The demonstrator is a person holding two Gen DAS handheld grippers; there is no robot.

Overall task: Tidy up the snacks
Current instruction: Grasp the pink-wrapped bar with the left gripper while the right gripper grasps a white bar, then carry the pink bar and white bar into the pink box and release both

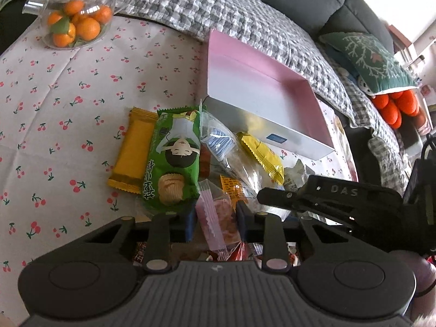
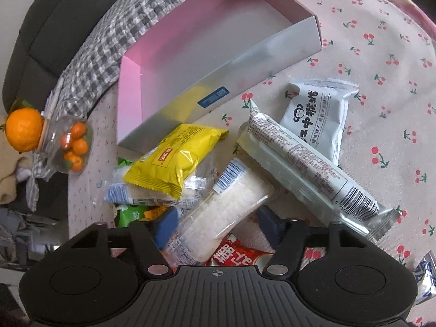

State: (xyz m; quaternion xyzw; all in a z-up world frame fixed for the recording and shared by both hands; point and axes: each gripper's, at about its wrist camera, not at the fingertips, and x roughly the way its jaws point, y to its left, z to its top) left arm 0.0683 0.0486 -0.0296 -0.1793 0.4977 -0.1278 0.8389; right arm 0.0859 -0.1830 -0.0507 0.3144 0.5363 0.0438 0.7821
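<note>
Both sets of fingers grip: left gripper (image 1: 216, 218) pinches a pink packet (image 1: 215, 218), right gripper (image 2: 218, 224) clamps a clear rice-cracker pack (image 2: 223, 212), evidently bound for the empty pink box (image 2: 207, 35) beyond the pile.

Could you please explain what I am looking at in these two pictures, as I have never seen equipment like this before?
These are two handheld grippers, one in each of a person's hands, each carrying a camera that looks along its jaws. One picture is from the left gripper, whose jaws pinch a pink-edged snack packet. The other is from the right gripper, whose jaws are around a clear packet of white rice crackers. More snacks lie piled on a cherry-print tablecloth, beside an empty pink-lined box and a glass jar of oranges.
</note>
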